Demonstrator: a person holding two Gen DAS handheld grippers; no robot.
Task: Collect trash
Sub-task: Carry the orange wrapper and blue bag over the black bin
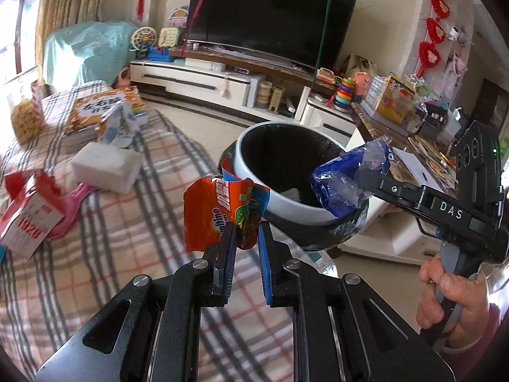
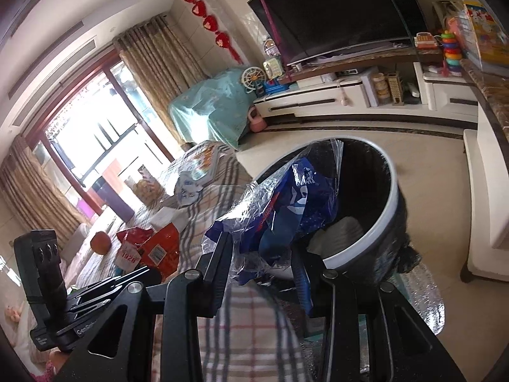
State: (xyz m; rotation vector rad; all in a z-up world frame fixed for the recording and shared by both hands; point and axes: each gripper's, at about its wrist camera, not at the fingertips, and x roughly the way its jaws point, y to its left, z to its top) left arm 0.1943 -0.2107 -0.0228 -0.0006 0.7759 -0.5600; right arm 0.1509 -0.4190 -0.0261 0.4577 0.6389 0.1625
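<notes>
Orange wrapper (image 1: 222,213): crumpled snack packet, seen from the left wrist view; held upright just short of the bin's near rim.
Left gripper (image 1: 246,237): blue-padded fingers (image 1: 229,254) stand slightly apart; the wrapper's lower edge sits between them against the left pad. Whether both pads pinch it, I cannot tell.
Bin (image 1: 286,211): round, white rim, black liner, standing on the floor beside the checked cloth (image 1: 133,254); a pale scrap lies inside.
Right gripper (image 1: 359,175): reaches in from the right, a hand (image 1: 451,289) on its grip; clamped on a blue plastic bag (image 1: 337,184) over the bin's far side.
Leftovers on cloth: red-and-white carton (image 1: 27,219) marked 1920, white sponge block (image 1: 106,167), crumpled white wrapper (image 1: 119,124).

Right wrist view
Blue plastic bag (image 2: 286,203): blue with clear film, bunched between the fingers (image 2: 219,254) of the right gripper (image 2: 257,264), which close on its lower part; its upper part hangs over the bin (image 2: 362,251) opening.
Bin contents: pale crumpled paper at the bottom.
Left gripper (image 2: 140,275): at lower left, tips against the orange wrapper (image 2: 160,251); finger gap hidden.
Carton (image 2: 128,254): on the cloth just beyond.
</notes>
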